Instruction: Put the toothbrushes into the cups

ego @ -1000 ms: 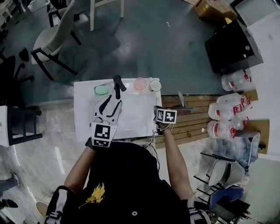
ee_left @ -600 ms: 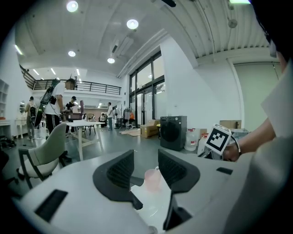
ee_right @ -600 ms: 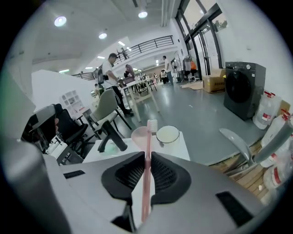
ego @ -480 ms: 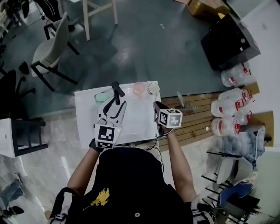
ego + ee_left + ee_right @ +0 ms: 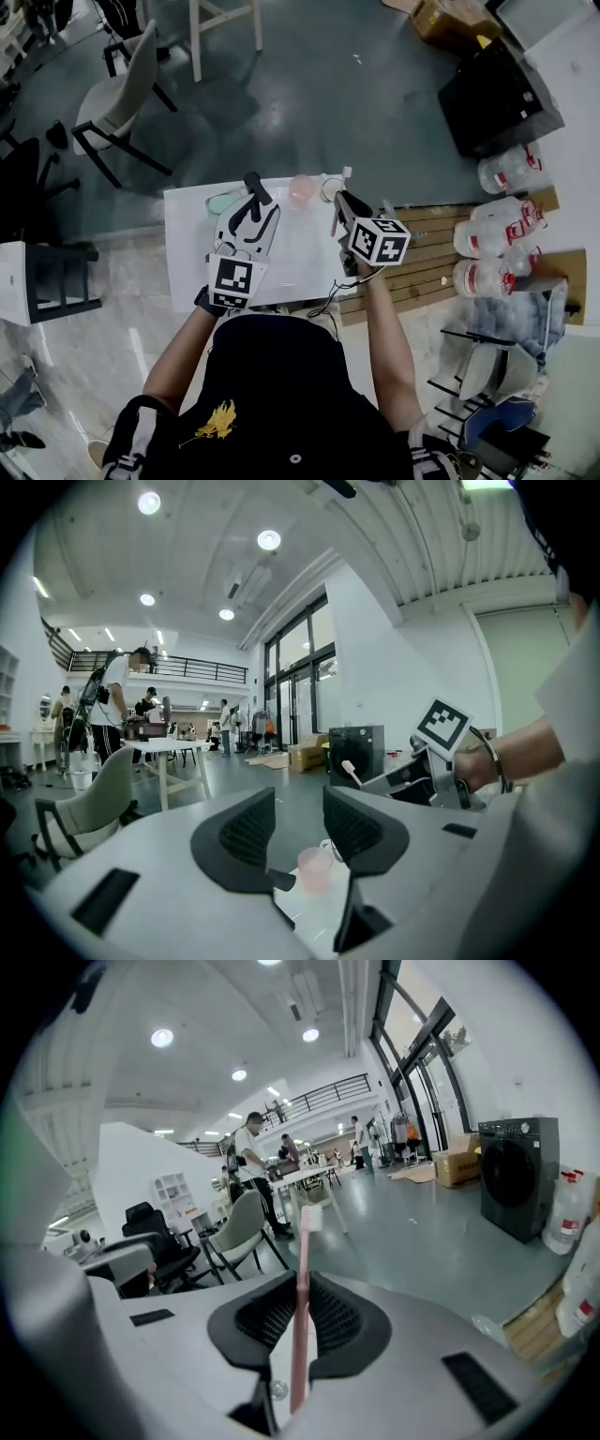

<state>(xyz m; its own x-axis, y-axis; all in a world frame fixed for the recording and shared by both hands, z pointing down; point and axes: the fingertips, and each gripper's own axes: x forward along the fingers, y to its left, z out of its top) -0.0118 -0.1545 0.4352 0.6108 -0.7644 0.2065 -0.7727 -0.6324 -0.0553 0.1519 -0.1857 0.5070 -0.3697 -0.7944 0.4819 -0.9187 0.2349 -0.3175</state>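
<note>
- The right gripper [image 5: 300, 1314] has come up off the white table [image 5: 187, 272] within the last second. Its jaws are clamped on a pink toothbrush [image 5: 302, 1274], which stands bristles-up between the pads.
- The left gripper [image 5: 300, 822] has just eased its jaws inward a little. They are apart with nothing between them, and only the pink cup [image 5: 315, 867] shows beyond the gap.
- With the lift made, the pick-up looks done, and carrying the brush to a cup appears to be the step in hand.
- Three cups line the table's far edge: a green cup [image 5: 221, 200] at the left, the pink one in the middle and a white cup [image 5: 330, 187] at the right.
- In the head view the toothbrush hangs just right of the white cup and is not yet in any cup. How high it is above the rim cannot be told.
</note>
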